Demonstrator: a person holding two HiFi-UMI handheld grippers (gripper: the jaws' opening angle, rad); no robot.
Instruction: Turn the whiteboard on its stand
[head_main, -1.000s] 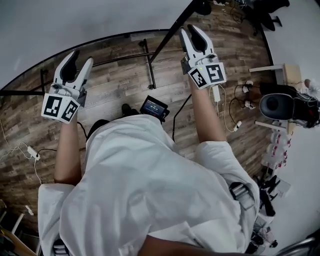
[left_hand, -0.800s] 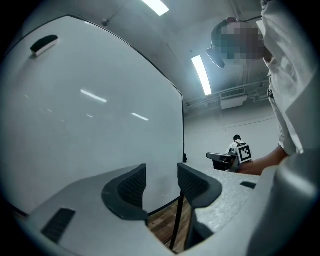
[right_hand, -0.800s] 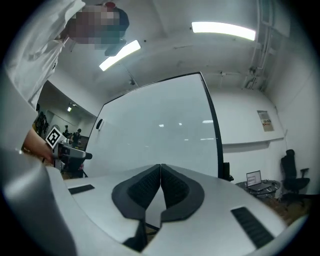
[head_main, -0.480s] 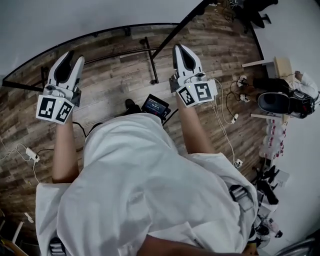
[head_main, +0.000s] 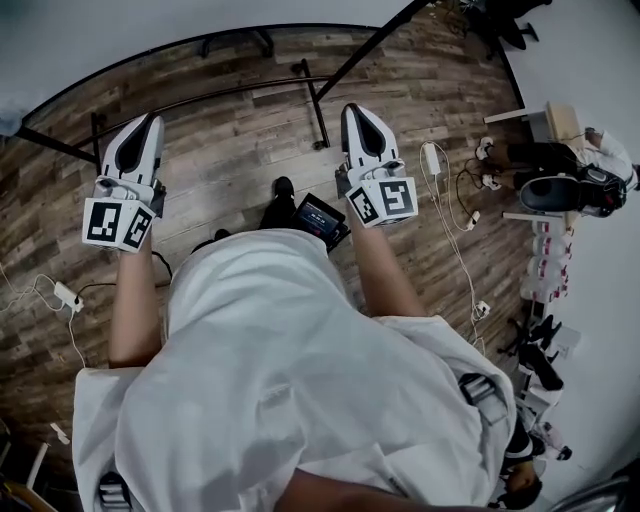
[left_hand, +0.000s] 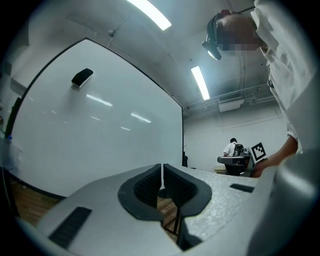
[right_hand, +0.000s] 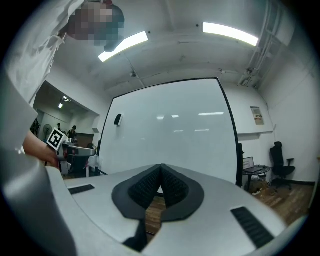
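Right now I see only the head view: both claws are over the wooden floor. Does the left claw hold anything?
Observer: No. The left claw has just closed; in its own view the jaws meet with nothing between them.
Operator: And the right claw?
Observer: The right claw is shut and empty too, and it faces the whiteboard, not touching it.
Operator: Is something on the board?
Observer: One small dark object, perhaps an eraser, sticks high on its face; the rest looks blank.
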